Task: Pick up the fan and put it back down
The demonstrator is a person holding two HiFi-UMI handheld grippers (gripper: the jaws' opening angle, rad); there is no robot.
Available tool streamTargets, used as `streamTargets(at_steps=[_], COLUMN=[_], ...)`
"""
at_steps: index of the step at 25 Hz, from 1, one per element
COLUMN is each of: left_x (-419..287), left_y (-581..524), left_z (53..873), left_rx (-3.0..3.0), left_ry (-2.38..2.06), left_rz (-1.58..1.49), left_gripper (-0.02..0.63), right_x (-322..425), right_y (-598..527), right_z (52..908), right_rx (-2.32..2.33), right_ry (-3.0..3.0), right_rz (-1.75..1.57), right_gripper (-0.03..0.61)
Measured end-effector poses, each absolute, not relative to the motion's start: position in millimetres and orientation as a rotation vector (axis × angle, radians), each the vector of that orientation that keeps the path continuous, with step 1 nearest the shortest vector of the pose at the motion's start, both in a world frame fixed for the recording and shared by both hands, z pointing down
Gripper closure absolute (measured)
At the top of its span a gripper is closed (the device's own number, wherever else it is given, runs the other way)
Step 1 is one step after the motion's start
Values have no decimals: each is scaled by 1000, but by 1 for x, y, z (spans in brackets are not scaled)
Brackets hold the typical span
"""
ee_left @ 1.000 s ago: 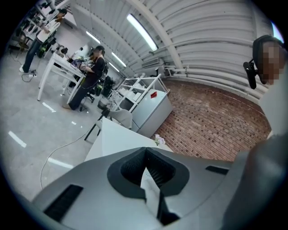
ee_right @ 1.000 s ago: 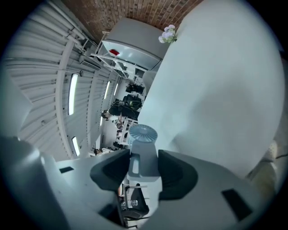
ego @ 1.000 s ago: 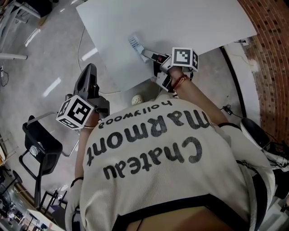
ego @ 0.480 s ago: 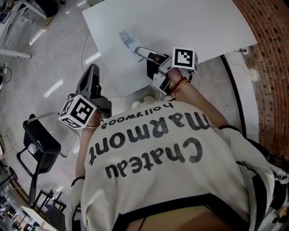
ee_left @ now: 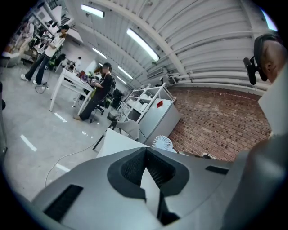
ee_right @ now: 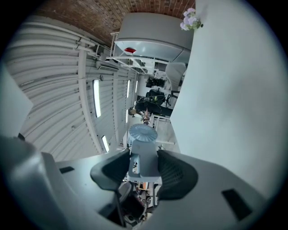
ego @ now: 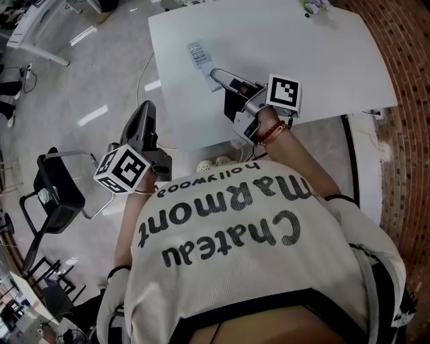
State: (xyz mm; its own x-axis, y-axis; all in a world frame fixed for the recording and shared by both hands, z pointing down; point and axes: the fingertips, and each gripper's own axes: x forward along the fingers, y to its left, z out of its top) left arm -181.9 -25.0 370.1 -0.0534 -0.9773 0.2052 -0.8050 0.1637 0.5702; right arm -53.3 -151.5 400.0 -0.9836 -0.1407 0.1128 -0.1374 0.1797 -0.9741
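Right tongs [ee_right: 143, 165] grip the fan [ee_right: 142, 134] over the white table [ego: 336, 67] (left tongs [ee_left: 146, 153] closed, empty).

Tabletop [ego: 322, 60] free round right hand-held gripper [ego: 220, 76]; flowers [ego: 316, 5] distant.

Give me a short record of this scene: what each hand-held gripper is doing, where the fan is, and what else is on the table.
Right hand-held gripper: shut on the fan, pads on its handle
Fan position: held out over the white table, head pointing away from the person
Left hand-held gripper: shut, nothing between its jaws, off the table's left side
Also on table: flowers at the far edge
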Motion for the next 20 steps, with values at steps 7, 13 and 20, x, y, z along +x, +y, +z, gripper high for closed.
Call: streamTargets(at_steps=[7, 13, 20], left_x=[-181, -192, -271], left_y=[-5, -3, -45], left_z=[374, 375, 379], left_rx=[1645, 1659, 1723], left_ry=[-1973, -1985, -1854], left_rz=[-398, -388, -385], left_gripper=[612, 613, 613], right_x=[-55, -55, -120], right_y=[-151, -158, -188], right_z=[402, 413, 412], right_rx=[-217, -269, -418], right_ry=[2363, 2326, 2272], right_rz=[-2000, -2000, -1984], right_gripper=[377, 377, 377])
